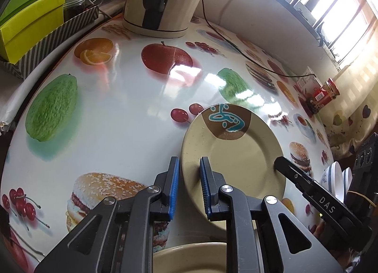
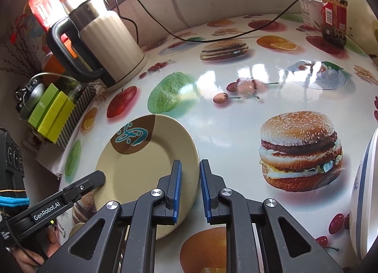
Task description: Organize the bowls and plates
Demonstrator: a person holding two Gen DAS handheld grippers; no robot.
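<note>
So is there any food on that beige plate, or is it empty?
Empty. The beige plate shows only its bare glazed surface and a brown-and-teal painted patch near the far rim; both claws straddle its edges.

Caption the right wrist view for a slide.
Both grippers clamp opposite rims of a beige ceramic plate on a fruit-print tablecloth.

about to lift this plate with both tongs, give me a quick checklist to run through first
1. Left tongs straddle the plate rim: ok.
2. Right tongs straddle the opposite rim: ok.
3. Pads actually pressing the rim on both sides: cannot tell, small gaps still show.
4. Plate top bare: ok.
5. Kettle and its cord stand apart from the plate: ok.
6. Second beige dish lies under the left tongs, close to the lift path: not ok.
</note>
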